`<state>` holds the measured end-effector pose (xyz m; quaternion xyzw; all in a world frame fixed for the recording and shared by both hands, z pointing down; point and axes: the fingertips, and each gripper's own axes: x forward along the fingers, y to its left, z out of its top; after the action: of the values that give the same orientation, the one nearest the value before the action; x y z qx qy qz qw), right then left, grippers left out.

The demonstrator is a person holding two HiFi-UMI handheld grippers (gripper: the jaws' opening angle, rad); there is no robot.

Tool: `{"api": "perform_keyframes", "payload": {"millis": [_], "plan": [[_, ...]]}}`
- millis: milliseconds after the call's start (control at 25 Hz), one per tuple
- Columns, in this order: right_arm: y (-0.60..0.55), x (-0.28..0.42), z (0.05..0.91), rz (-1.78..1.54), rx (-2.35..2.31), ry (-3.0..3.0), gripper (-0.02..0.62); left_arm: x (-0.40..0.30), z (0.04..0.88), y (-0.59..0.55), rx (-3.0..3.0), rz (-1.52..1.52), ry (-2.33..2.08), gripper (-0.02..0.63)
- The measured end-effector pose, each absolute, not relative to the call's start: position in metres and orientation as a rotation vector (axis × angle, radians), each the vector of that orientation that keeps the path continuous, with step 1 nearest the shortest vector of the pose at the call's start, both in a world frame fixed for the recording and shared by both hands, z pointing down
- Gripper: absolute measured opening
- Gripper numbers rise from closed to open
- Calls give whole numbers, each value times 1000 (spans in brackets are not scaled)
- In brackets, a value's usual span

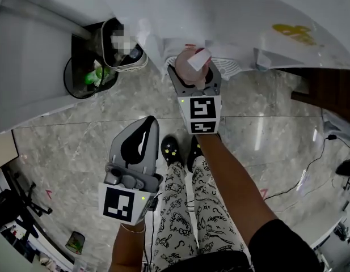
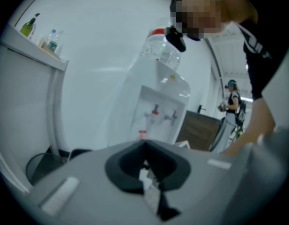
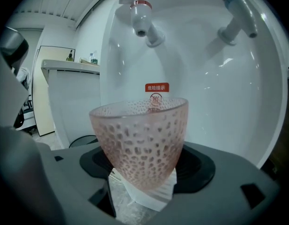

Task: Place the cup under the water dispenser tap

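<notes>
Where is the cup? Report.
In the right gripper view, the cup stands upright in the right gripper's jaws, before the water dispenser, lower than its red-capped tap.

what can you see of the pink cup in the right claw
The pink cup is translucent and glass-like, with a dimpled wall tapering from a wide round rim to a narrow base. It stands upright and looks empty, clamped near its base in the right claw, lower than the red-capped tap.
</notes>
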<state>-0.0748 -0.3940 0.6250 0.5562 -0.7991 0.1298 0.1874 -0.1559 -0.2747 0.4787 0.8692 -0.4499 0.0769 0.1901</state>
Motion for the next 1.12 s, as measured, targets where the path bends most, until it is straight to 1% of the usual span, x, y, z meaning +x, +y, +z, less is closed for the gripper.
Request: {"api": "perform_keyframes", "payload": {"millis": [320,560,800,1120], "plan": [[-397,-70,638,374,1613,-2197,359,-141,482,-263,2439,213,-1192,-2],[-392,-75,653,437,1485,-2122,359,-136,479,-257,2432,208,-1174,-2],[-389,-69,657,553,1505,-2089,360,-138,476,-254,2432,215,-1172,-2],[-374,-74,651,546,1415,-2103,360,-126,466,-249,2436,206,-1150,-2]]}}
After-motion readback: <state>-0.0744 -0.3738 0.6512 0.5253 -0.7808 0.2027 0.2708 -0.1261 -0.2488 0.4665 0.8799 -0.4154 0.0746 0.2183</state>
